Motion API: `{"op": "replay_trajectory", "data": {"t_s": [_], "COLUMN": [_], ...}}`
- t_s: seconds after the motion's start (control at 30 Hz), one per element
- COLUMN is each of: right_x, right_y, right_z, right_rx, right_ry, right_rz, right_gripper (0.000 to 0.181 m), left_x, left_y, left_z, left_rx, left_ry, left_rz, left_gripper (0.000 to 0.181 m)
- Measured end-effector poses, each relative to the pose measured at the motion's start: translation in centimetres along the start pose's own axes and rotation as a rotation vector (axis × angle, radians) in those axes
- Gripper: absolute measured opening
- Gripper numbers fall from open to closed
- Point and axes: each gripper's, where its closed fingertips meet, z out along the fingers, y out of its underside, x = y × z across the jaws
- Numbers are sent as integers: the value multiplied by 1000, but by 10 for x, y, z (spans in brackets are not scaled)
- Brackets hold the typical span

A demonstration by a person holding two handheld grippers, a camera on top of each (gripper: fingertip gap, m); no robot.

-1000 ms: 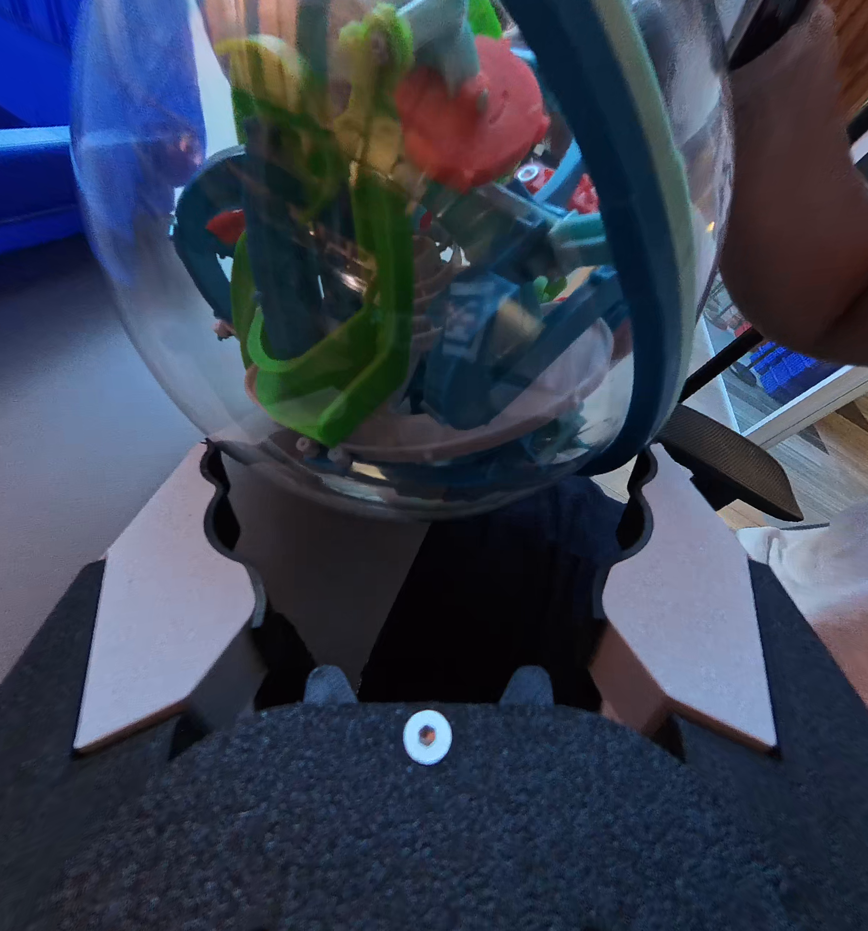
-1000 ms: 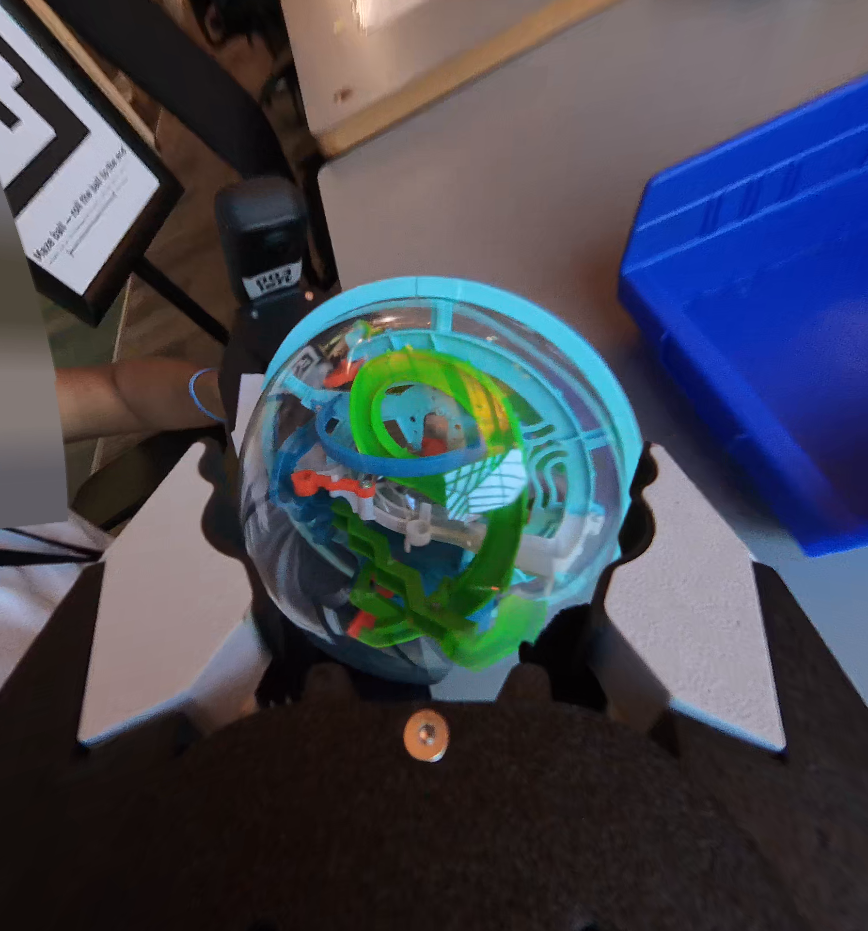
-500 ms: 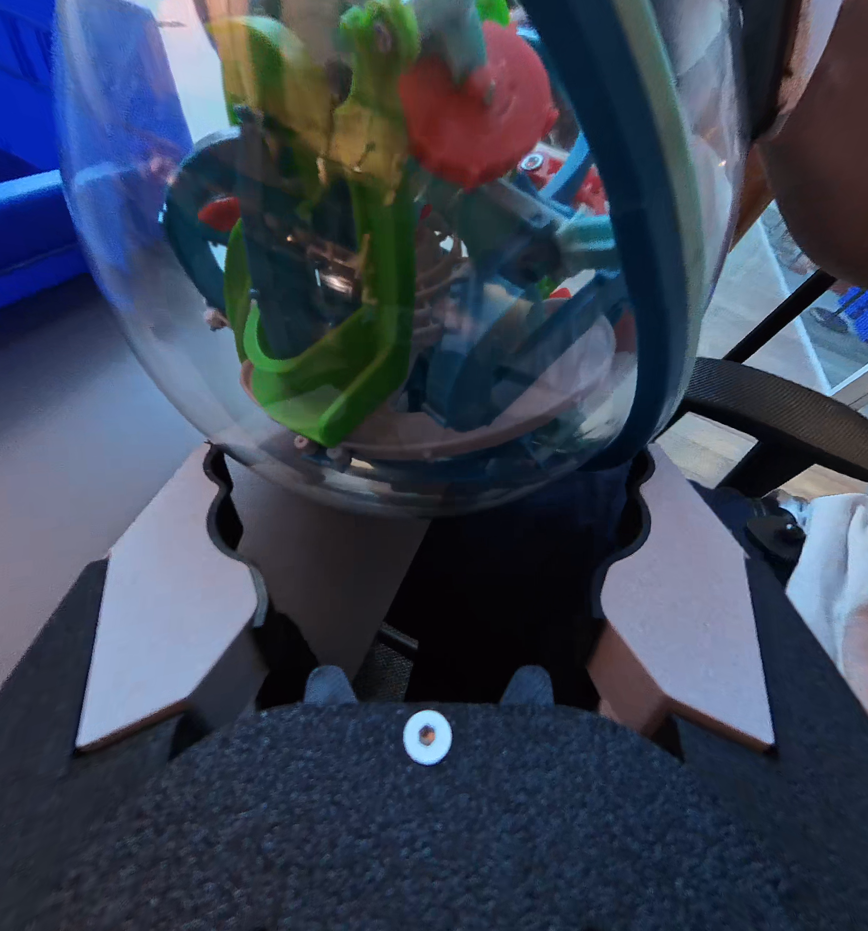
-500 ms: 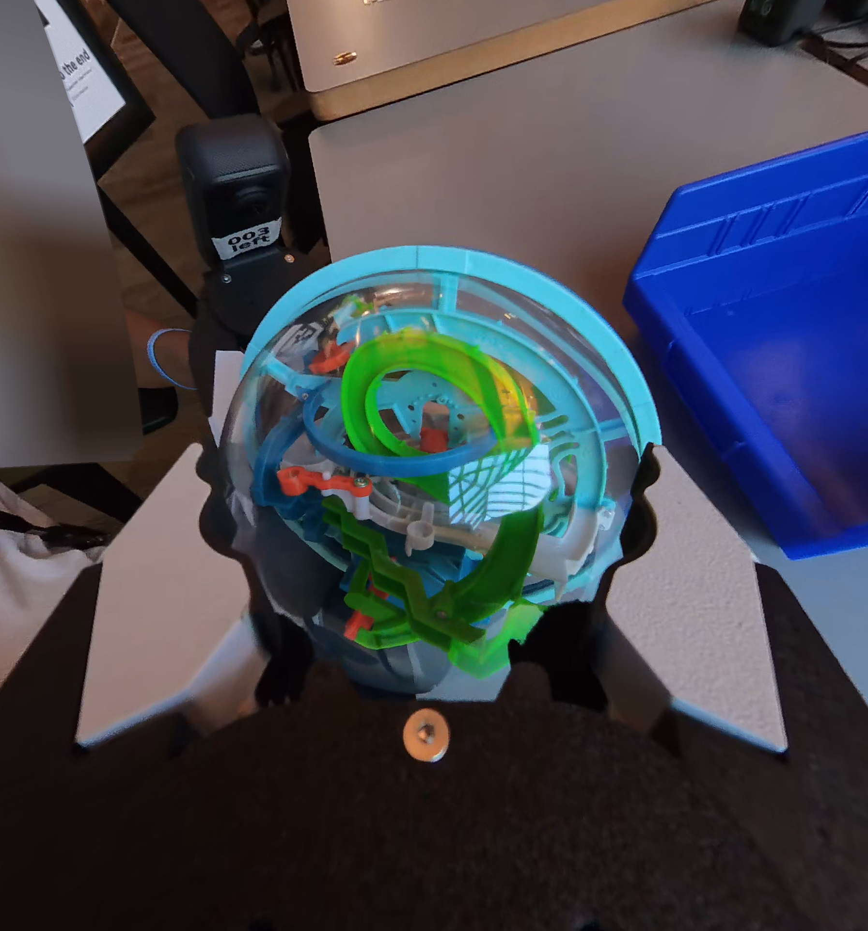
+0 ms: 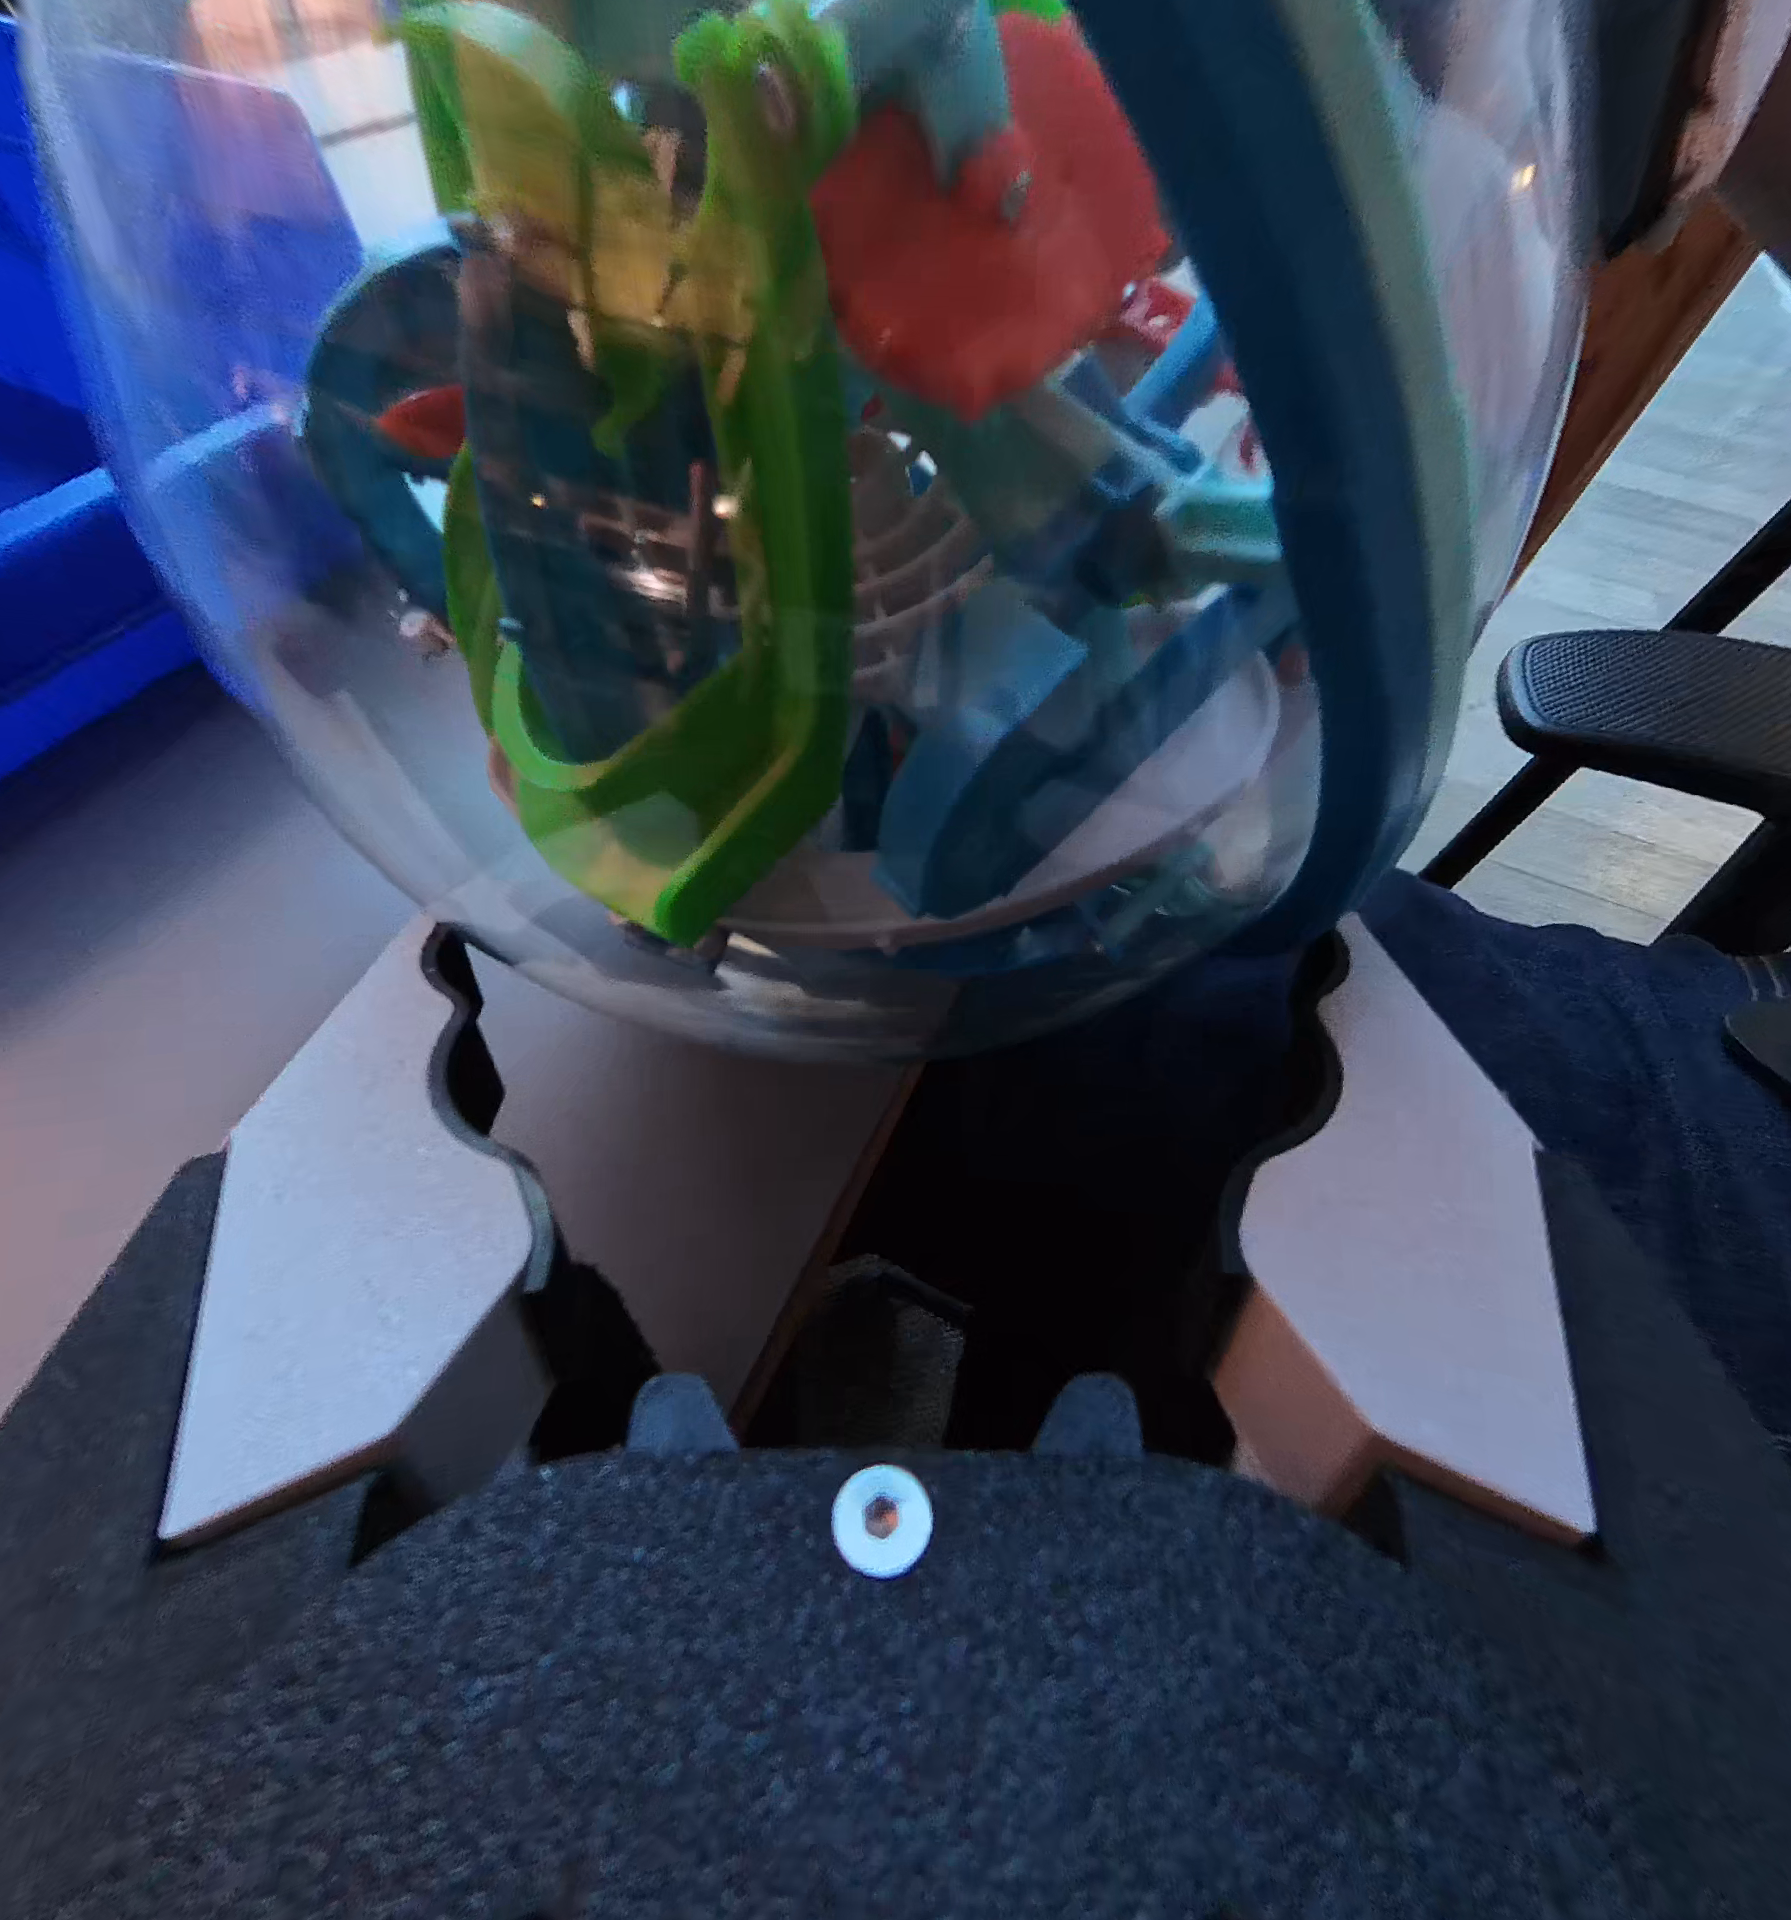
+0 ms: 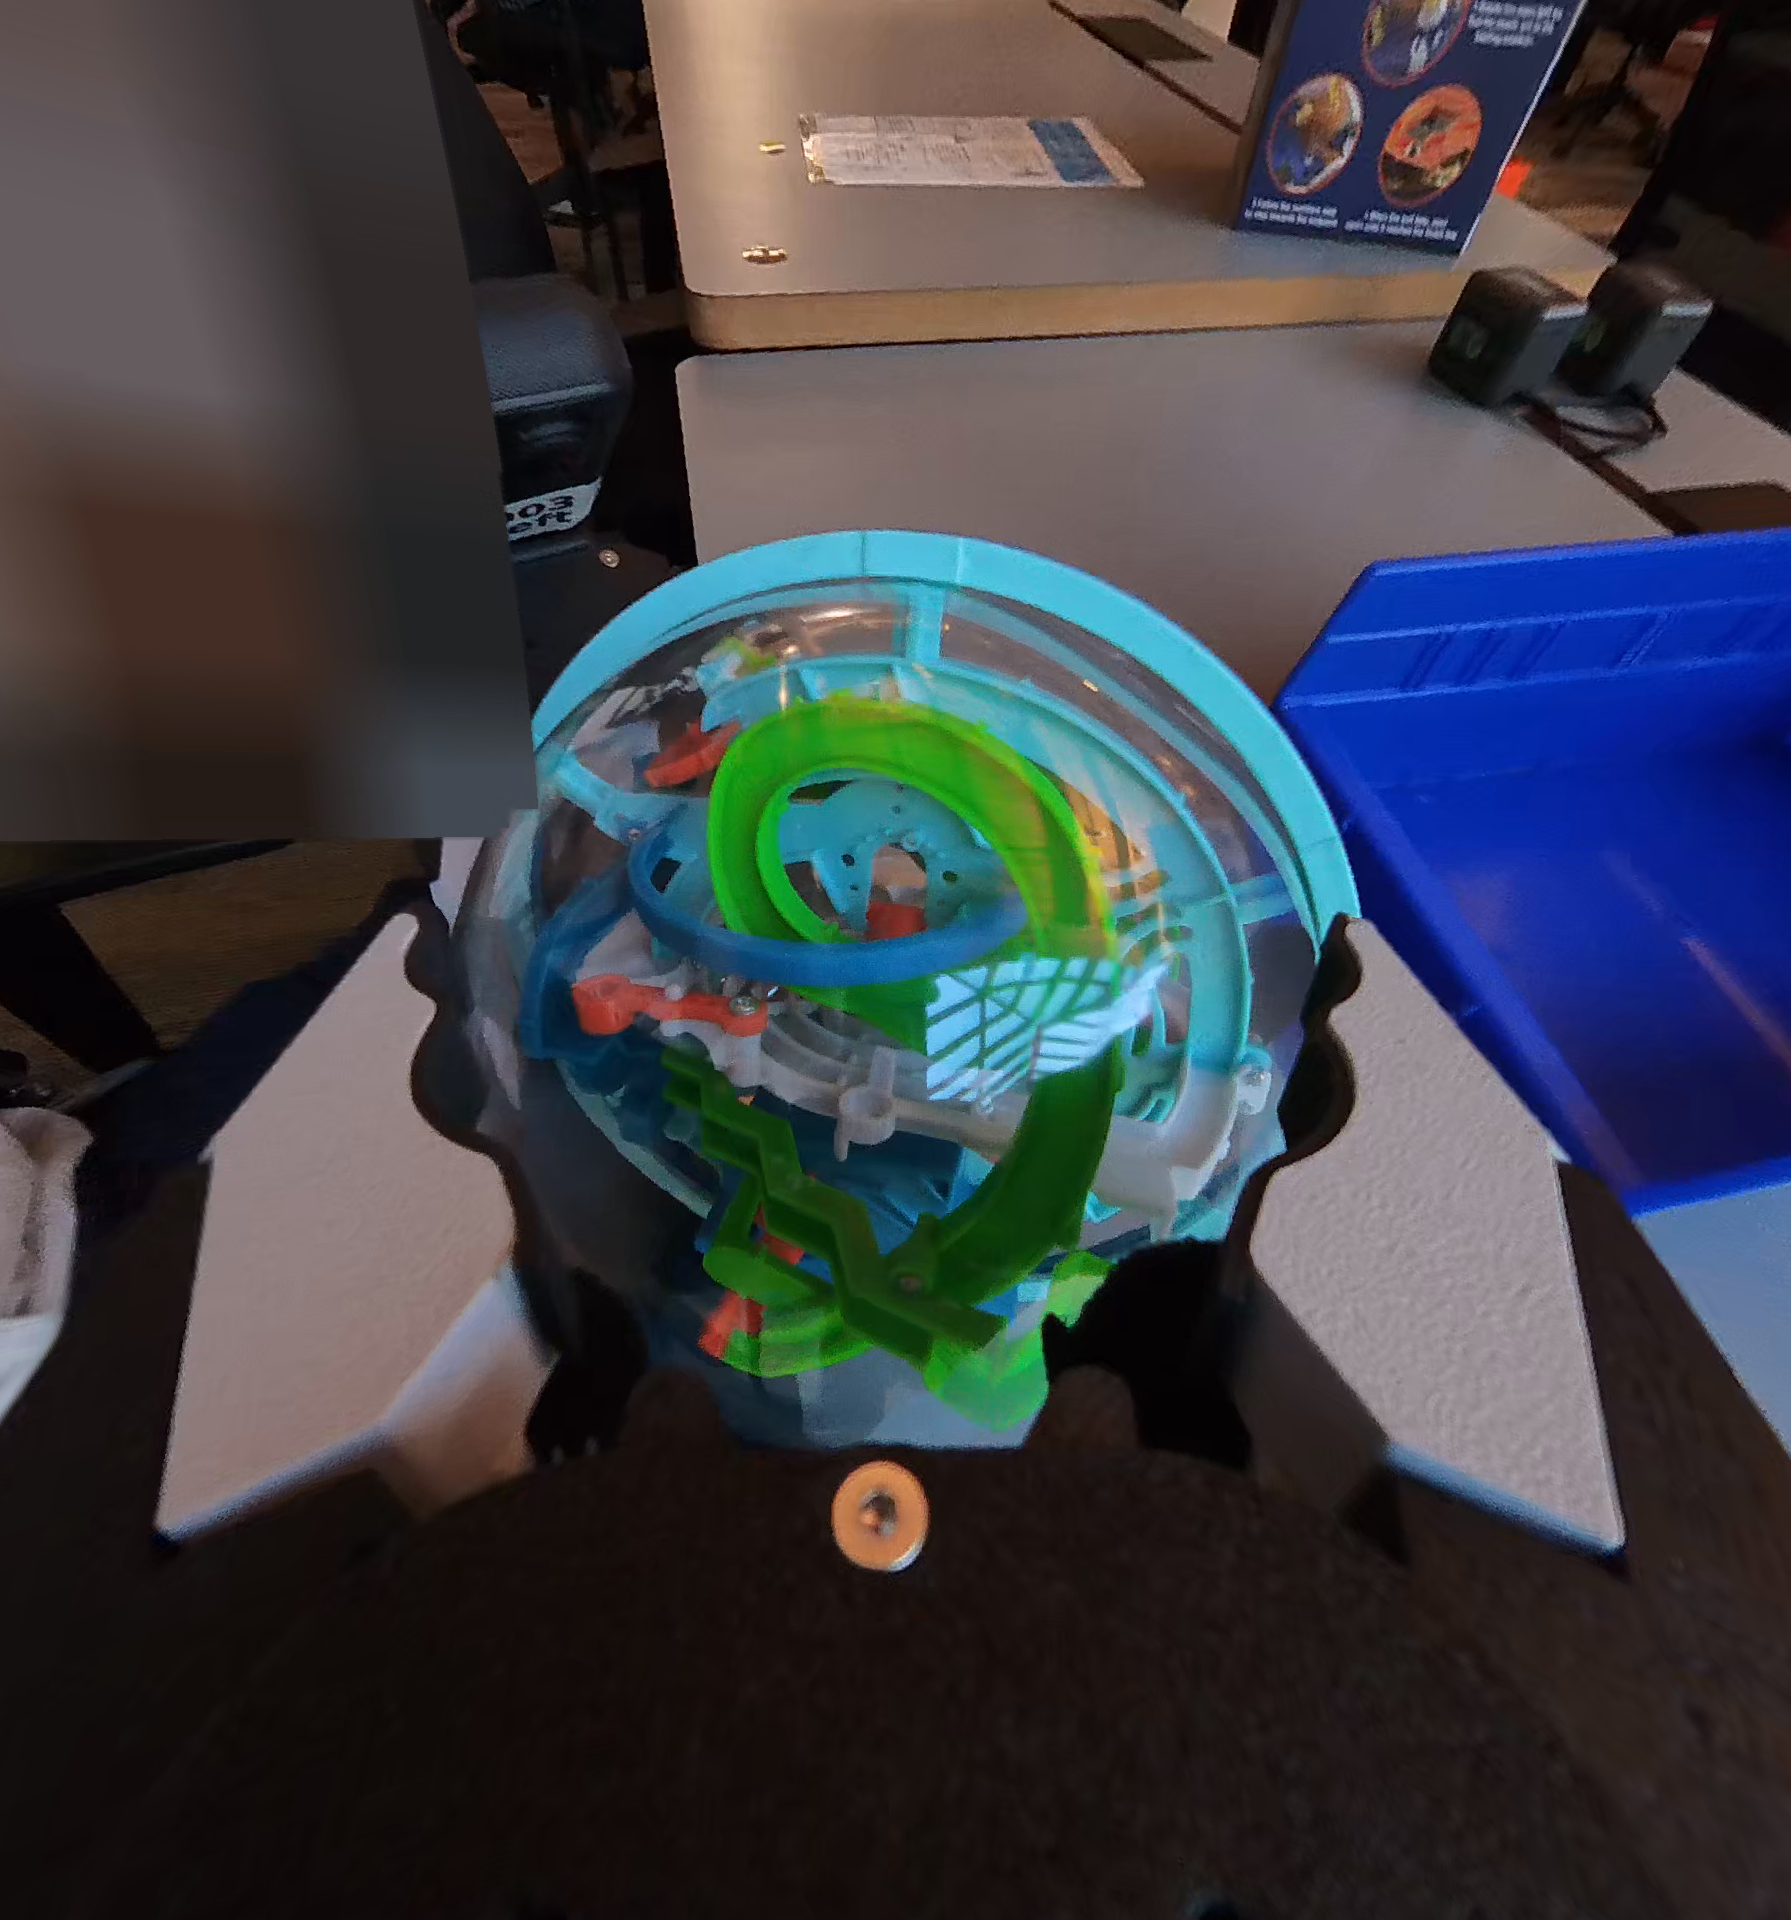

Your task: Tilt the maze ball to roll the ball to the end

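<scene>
The maze ball is a clear sphere with a light blue ring and green, blue and orange tracks inside. My right gripper is shut on it, one finger on each side of the sphere. In the left wrist view the maze ball fills the top of the frame, and my left gripper holds its lower part between its widely spread fingertips. The sphere is held off the table. I cannot pick out the small ball inside with certainty.
A blue bin sits on the grey table to the right of the sphere and also shows in the left wrist view. A second table with papers and a blue sign stands behind. A black chair armrest and a leg in dark trousers are at the right.
Both grippers have turned together with the maze ball fixed in them. The right view now looks higher, over the tables. In the left view the hand has left and the armrest shows.
</scene>
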Motion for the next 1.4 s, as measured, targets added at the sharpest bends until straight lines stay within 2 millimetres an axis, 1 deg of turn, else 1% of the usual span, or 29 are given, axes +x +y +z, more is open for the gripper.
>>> {"op": "replay_trajectory", "data": {"t_s": [0.1,0.17,0.33,0.43,0.5,0.6,0.67,0.73,0.8,0.87,0.93,1.0,1.1,1.17,1.2,1.23,1.33,1.4], "right_x": [-3,-2,1,4,4,5,6,6,6,7,10,11,18,28,30,28,17,11], "right_y": [-1,-1,3,4,3,3,2,2,1,2,3,-1,-12,-4,2,7,25,28], "right_z": [0,-1,0,-1,-2,-2,-2,-1,0,0,-1,-5,-22,-37,-41,-41,-27,-17], "right_rx": [18,16,-78,-91,-75,-45,-31,-28,-40,-57,-69,-61,-17,-48,-64,-67,-96,-80], "right_ry": [9,16,45,48,43,35,30,26,31,37,54,62,94,164,187,185,144,106], "right_rz": [-49,-41,-8,19,20,23,32,33,37,38,80,164,252,314,342,372,439,468], "right_gripper": [154,154,154,154,154,154,154,154,154,154,154,153,151,154,153,153,153,155], "left_x": [-1,-1,-1,4,3,-3,2,11,10,8,7,5,6,7,7,7,8,10], "left_y": [2,2,1,5,3,-6,-10,-13,-11,-10,-13,-15,-14,-13,-13,-13,-13,-13], "left_z": [2,2,0,-1,-6,-13,-10,-2,7,10,8,6,6,6,6,6,7,7], "left_rx": [-15,-16,9,8,58,108,120,104,61,45,73,85,82,80,77,73,73,70], "left_ry": [-24,-22,-5,96,169,213,252,282,220,191,192,189,186,183,181,181,185,198], "left_rz": [27,27,10,-93,-188,-278,-304,-304,-284,-269,-289,-290,-281,-276,-274,-272,-267,-263], "left_gripper": [149,149,145,139,149,156,159,159,159,159,156,150,149,149,150,150,150,153]}}
